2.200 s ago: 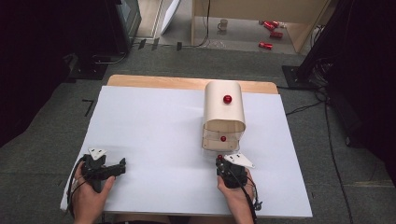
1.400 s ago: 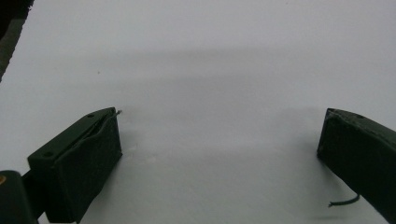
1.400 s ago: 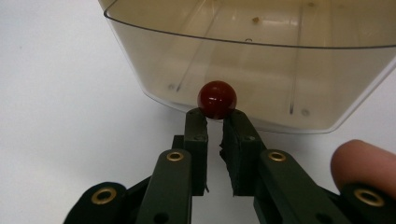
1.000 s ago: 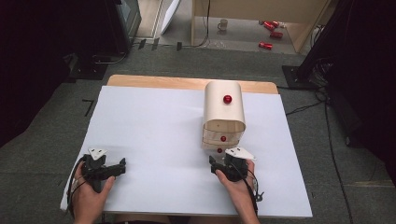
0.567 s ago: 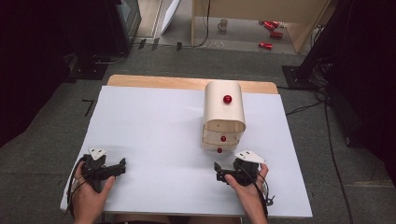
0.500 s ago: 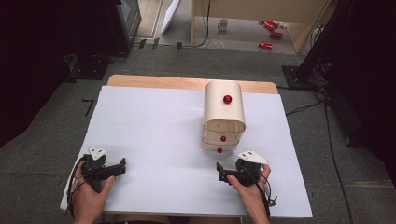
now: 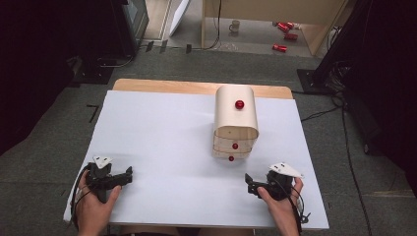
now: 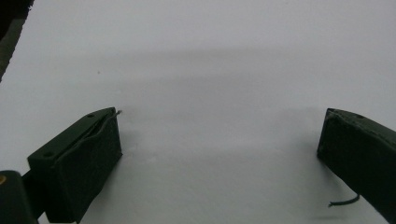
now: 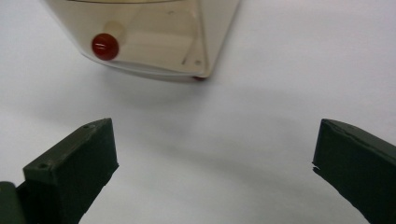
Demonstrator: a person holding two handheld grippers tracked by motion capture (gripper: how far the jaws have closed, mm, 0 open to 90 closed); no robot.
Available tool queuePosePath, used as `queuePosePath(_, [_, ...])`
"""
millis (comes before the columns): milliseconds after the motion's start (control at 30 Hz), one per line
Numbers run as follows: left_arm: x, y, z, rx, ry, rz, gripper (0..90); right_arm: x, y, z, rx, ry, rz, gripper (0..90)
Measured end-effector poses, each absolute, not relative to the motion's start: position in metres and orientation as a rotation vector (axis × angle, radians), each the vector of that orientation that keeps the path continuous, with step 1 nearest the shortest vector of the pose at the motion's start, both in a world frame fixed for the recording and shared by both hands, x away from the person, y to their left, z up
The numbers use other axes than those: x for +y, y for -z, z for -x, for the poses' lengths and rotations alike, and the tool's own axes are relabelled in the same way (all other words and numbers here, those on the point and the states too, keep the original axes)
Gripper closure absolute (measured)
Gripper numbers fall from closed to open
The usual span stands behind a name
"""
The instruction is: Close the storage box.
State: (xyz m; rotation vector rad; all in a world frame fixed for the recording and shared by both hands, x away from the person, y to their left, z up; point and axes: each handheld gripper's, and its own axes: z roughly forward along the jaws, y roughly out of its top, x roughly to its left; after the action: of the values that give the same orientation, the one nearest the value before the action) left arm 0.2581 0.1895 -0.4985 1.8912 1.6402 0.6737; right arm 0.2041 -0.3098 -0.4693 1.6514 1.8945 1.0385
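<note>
a white table (image 7: 162,128) seen from above, with a small wooden drawer chest (image 7: 235,118) standing on its right half, toward the far edge. the chest has a rounded top carrying a red knob (image 7: 239,104), and two more red knobs on the drawer fronts facing the person: an upper drawer knob (image 7: 235,146) and a lower drawer knob (image 7: 231,158). the bottom drawer (image 7: 230,155) appears to stick out slightly from the front, though whether it is fully pushed in is hard to tell.

the right gripper (image 7: 252,183), held in the person's hand at the near right of the table, points toward the chest but sits apart from it. its jaws are spread wide and hold nothing. in the right gripper view the drawer front and its red knob (image 9: 104,45) lie ahead, beyond the jaws.

the left gripper (image 7: 127,174) rests at the near left, well apart from the chest, jaws also spread and empty over bare table.

judging by this, the drawer work looks either just finished or paused; nothing is in contact now.

no labels, brands or writing can be read anywhere.
</note>
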Motion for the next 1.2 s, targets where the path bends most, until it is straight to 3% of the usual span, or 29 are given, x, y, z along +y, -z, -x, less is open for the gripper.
queuePosePath(867, [0.189,0.499,-0.258,1.640,-0.674,-1.891,0.0,-0.380,0.490,-0.189,1.805,-0.897,-1.775,0.0])
queuePosePath(1200, [0.190,0.499,-0.258,1.640,-0.674,-1.891,0.0,-0.389,0.497,-0.184,1.805,-0.829,-1.751,0.0])
